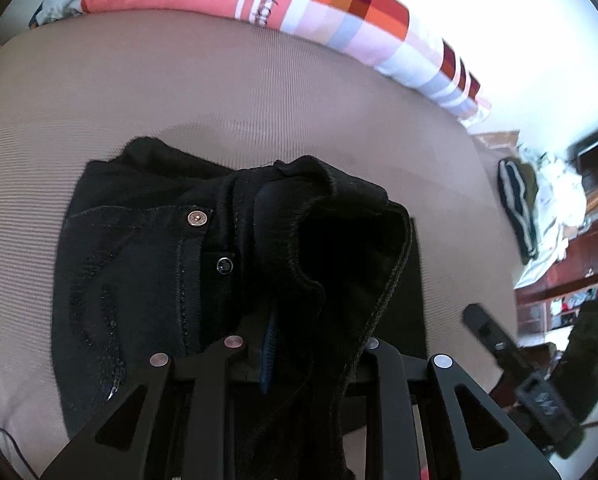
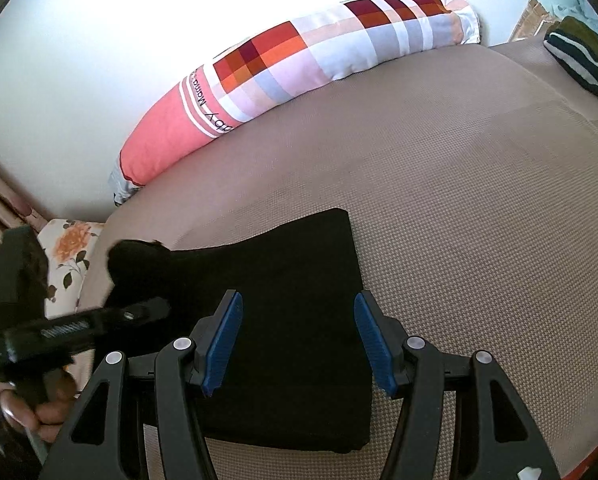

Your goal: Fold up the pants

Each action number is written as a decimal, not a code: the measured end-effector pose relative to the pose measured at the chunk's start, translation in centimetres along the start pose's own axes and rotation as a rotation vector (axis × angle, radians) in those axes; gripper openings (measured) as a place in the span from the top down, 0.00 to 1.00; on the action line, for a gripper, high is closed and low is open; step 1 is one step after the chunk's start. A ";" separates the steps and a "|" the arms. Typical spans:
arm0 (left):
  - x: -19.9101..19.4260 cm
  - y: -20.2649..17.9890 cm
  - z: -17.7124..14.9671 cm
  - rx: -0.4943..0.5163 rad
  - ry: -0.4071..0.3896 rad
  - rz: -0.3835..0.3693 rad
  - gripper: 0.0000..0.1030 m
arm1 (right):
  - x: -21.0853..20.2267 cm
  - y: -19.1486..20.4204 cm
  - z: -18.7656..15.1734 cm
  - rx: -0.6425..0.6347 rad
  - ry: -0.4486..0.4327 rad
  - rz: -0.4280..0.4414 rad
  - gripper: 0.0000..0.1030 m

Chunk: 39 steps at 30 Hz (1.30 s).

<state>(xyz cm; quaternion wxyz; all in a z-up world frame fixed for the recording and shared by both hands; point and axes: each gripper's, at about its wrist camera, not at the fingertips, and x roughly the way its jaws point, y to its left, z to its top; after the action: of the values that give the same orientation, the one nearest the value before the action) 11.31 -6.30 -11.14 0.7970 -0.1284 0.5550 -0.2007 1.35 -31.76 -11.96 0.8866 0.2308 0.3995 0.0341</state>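
Black pants [image 1: 139, 272] lie folded on a beige mattress [image 1: 219, 92]. In the left wrist view my left gripper [image 1: 299, 364] is shut on the waistband end of the pants, which drapes up over its fingers and hides them; a rivet and a button show to the left. In the right wrist view the folded pants [image 2: 295, 320] lie flat under my right gripper [image 2: 299, 340], which is open and empty just above the cloth, its blue pads [image 2: 225, 340] wide apart. The left gripper's body [image 2: 59, 332] shows at left, holding a raised corner of the pants.
A long pink and checked pillow [image 2: 283, 80] lies along the wall at the back of the mattress. A striped dark garment [image 2: 579, 60] sits at the far right corner. A floral pillow [image 2: 71, 252] is at left. Shelves and clutter [image 1: 559, 240] stand beyond the mattress edge.
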 end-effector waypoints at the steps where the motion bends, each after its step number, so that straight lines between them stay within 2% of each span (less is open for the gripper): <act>1: 0.3 0.0 -0.1 0.007 -0.005 0.001 0.76 | 0.1 -0.1 0.0 0.002 0.001 -0.001 0.46; 5: 0.6 -0.3 -0.5 0.036 -0.023 -0.017 0.68 | 0.3 -0.5 0.0 0.015 0.008 -0.004 0.46; 9: 0.5 -0.8 -0.7 0.054 -0.025 -0.055 0.50 | 0.5 -0.6 -0.1 0.016 0.012 -0.007 0.46; 11: -0.1 -0.9 -1.1 0.063 -0.036 -0.108 0.44 | 0.6 -0.6 -0.2 0.015 0.016 -0.011 0.46; 12: -0.5 -1.1 -1.3 0.072 -0.043 -0.128 0.38 | 0.7 -0.5 -0.2 0.015 0.018 -0.009 0.46; 15: -2.1 -1.1 -1.7 0.092 -0.080 -0.150 0.35 | 0.9 -0.6 -0.2 0.019 0.031 0.001 0.46; 17: -3.5 -0.7 -1.9 0.114 -0.119 -0.122 0.35 | 1.1 -0.5 -0.1 0.020 0.042 0.023 0.46; 22: -6.5 3.0 -2.1 0.131 -0.211 0.073 0.35 | 2.6 0.4 0.1 -0.011 0.140 0.118 0.45; 27: -6.9 6.7 -2.4 0.087 -0.214 0.170 0.35 | 5.1 1.2 -0.2 -0.006 0.268 0.255 0.44; 32: -6.5 9.5 -3.6 0.023 -0.198 0.162 0.35 | 7.3 1.2 -0.5 0.008 0.340 0.298 0.44; 34: -6.3 10.2 -4.0 0.001 -0.196 0.163 0.35 | 8.0 1.0 -0.5 0.008 0.348 0.294 0.44; 39: -6.0 11.9 -4.4 -0.065 -0.188 0.155 0.35 | 9.3 1.1 -0.3 0.015 0.371 0.357 0.44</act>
<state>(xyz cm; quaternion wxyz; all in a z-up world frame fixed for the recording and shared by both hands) 7.48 7.09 -12.75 0.8540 -0.1291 0.4923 -0.1076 7.61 -28.39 -18.07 0.7764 0.2941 0.5082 0.2290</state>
